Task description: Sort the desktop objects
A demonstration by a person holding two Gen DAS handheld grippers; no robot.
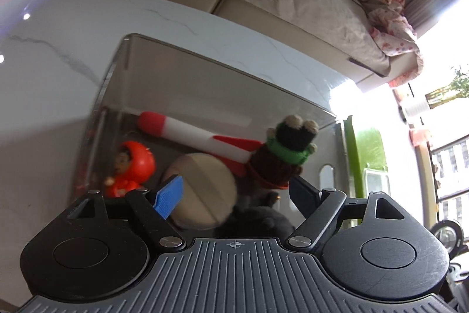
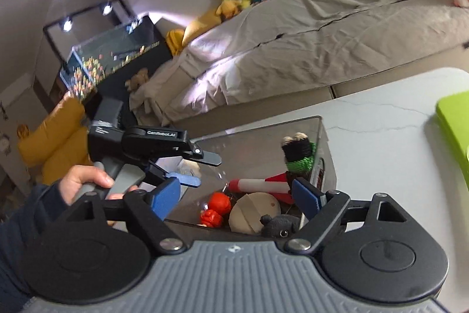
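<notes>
Toys piled in a clear box (image 1: 123,72) on a white marble table (image 1: 52,49): red-and-white rocket (image 1: 187,131) along the back, knitted cactus (image 1: 287,151) upright at its tail end, red figure (image 1: 132,166) beside a wooden disc (image 1: 202,189), grey plush (image 2: 278,223) at the near edge. Left gripper (image 2: 202,169) held by a hand (image 2: 85,184) above the box, jaws apart, nothing between them. Right gripper (image 2: 234,200) over the near side, jaws wide, nothing gripped. Green tray (image 2: 454,119) well apart from the box.
</notes>
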